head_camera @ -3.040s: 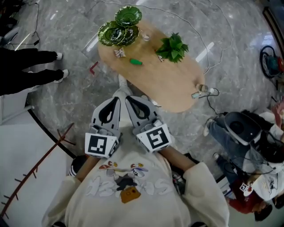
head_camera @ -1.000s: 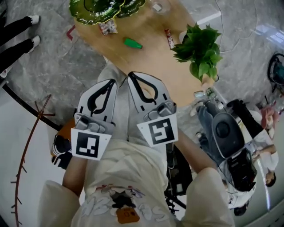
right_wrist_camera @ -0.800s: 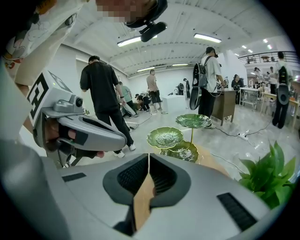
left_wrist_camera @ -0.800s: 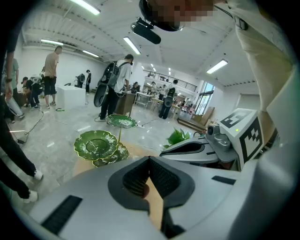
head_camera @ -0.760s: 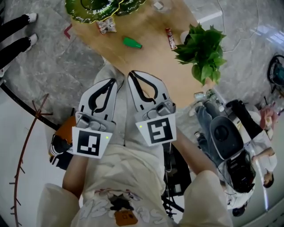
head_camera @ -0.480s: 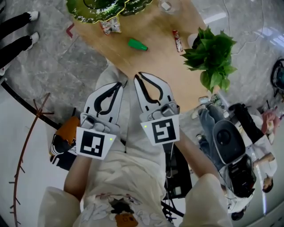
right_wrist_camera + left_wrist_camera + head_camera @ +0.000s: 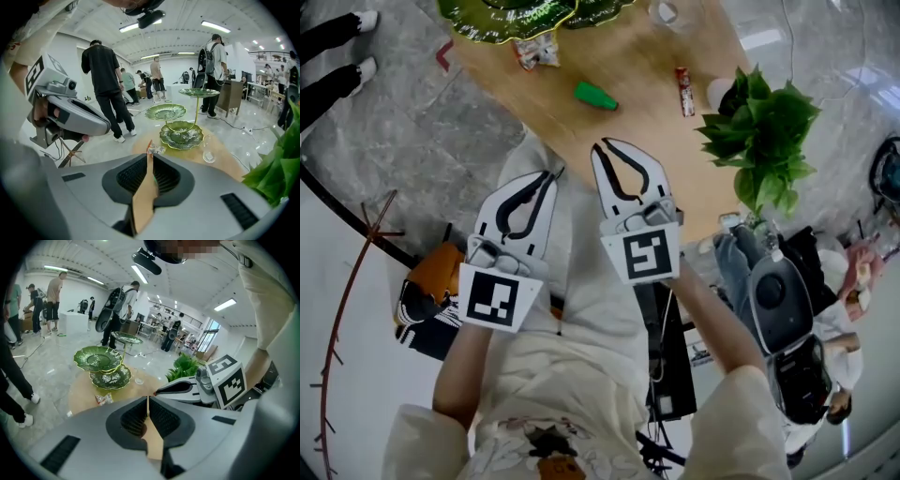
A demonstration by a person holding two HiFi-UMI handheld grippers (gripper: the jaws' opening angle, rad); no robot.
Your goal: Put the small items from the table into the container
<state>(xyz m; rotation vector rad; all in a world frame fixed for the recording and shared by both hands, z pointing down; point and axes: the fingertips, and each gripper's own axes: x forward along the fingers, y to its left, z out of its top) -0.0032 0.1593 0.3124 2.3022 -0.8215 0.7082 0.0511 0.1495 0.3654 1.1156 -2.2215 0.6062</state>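
On the oval wooden table (image 7: 647, 131) lie a crinkled candy wrapper (image 7: 536, 52), a small green item (image 7: 595, 95) and a red snack bar (image 7: 684, 78). A green tiered leaf dish (image 7: 516, 14) stands at the far left end. Both grippers hover in front of the table's near edge, above the person's lap. My left gripper (image 7: 553, 173) is shut and empty. My right gripper (image 7: 602, 145) has its tips close together and nothing between them; its jaws are just opening. The dish (image 7: 182, 135) and wrapper (image 7: 157, 150) lie ahead in the right gripper view.
A potted green plant (image 7: 764, 131) stands at the table's right end, and a small glass (image 7: 666, 11) by the dish. People stand and walk around on the grey marble floor (image 7: 412, 141). A seated person with a backpack (image 7: 778, 300) is at the right.
Both grippers have sunk lower side by side. The right one now reaches a little further toward the table edge. The table's items have shifted right in the head view.
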